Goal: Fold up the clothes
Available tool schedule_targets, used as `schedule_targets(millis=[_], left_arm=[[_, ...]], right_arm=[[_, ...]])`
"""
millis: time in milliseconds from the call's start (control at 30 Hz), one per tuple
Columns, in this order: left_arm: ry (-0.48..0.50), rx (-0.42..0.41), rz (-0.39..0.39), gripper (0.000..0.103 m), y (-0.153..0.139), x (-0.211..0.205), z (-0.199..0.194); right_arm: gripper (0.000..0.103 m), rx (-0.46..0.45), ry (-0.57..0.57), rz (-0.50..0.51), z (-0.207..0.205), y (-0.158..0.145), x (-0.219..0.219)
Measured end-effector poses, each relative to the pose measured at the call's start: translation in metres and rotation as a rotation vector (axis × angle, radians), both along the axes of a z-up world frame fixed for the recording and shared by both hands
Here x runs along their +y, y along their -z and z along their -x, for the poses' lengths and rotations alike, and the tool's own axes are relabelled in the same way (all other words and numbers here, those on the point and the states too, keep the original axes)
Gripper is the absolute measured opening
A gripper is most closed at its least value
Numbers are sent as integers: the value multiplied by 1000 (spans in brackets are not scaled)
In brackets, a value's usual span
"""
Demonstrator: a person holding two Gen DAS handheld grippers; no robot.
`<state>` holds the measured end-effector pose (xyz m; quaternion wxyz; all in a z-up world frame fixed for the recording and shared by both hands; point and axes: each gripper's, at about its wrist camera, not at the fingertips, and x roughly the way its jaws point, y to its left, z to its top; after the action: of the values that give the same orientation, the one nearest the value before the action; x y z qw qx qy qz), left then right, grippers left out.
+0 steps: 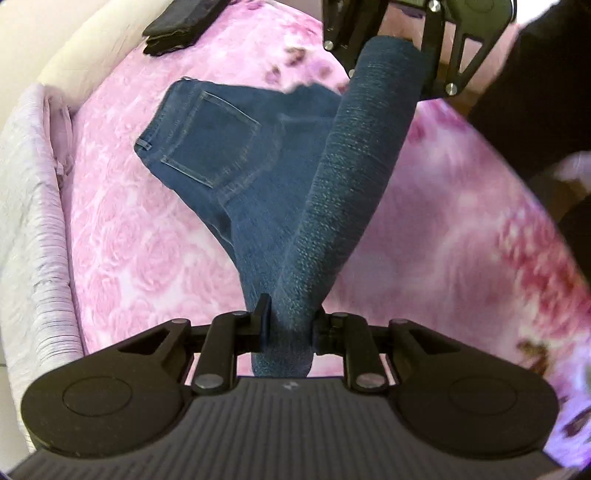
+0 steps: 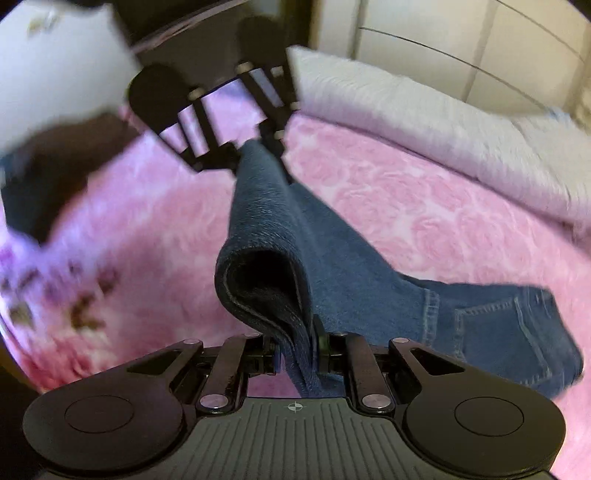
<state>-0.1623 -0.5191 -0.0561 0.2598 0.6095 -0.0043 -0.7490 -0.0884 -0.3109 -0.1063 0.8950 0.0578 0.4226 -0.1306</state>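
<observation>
Both grippers pinch the jeans, lifted over the bed.

The left gripper (image 1: pixel 288 321) has its jaws pressed on one end of the rolled leg of the jeans (image 1: pixel 236 155); the right gripper (image 2: pixel 295 350) nips the layered hem. The denim stretches between the two jaws. Below them the seat and back pocket (image 1: pixel 210 140) lie on the pink blanket (image 1: pixel 140 258); beyond, a folded black garment (image 1: pixel 177 29).

Both grippers clamped, held aloft

The left gripper (image 1: pixel 290 325) and right gripper (image 2: pixel 295 347) are angled downward facing each other, each pinched tight on denim jeans (image 1: pixel 229 147).
</observation>
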Motion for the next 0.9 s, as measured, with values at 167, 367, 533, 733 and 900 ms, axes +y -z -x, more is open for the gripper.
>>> schedule_targets(millis=[167,367,533,733,900], left_arm=[[-44,7,-3,22,-55,-91,33],[-132,21,-25,24,-58,-240,85],[-274,62,-54,42,-5,-372,120],[-641,257,-138,40,38,-462,94],[-846,371,-247,40,71,-473,59]], right_arm=[[13,-120,61,-145,41,-41,-99],[13,-263,174,-321,100,-35,-236],[13,-328,379,-515,147,34,-349],[28,-288,675,-710,181,112,-418],[29,-388,785,-799,196,117,-414]])
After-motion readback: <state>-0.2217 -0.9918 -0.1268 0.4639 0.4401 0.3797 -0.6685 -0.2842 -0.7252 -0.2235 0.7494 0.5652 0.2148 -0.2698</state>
